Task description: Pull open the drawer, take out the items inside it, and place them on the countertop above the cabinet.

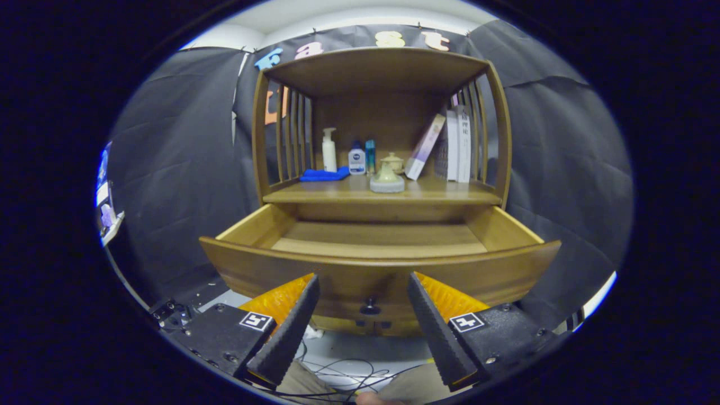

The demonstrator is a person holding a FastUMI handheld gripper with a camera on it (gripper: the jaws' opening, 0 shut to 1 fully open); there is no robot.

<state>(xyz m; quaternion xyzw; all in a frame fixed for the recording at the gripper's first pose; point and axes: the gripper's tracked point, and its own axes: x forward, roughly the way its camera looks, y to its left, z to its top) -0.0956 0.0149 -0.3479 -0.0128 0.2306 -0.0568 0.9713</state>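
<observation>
The wooden drawer [380, 270] of the cabinet stands pulled open, and the part of its floor I can see is bare. Its small dark knob [369, 306] sits on the front panel, between my two fingers and a little beyond them. My gripper [364, 279] is open, its black ribbed fingers [292, 329] spread to either side of the knob with nothing held. On the countertop [349, 194] above the drawer rest a blue cloth [324, 175], a white pump bottle [329, 149], a small white bottle [356, 158], a blue tube [370, 156], a pale green dish with a lid [387, 180] and a small pot [393, 162].
Books [450, 145] lean and stand at the right of the shelf, under the cabinet's top board [377, 67]. Slatted wooden sides close the shelf on both ends. Loose cables [349, 371] lie on the floor below the drawer. Black cloth walls surround the cabinet.
</observation>
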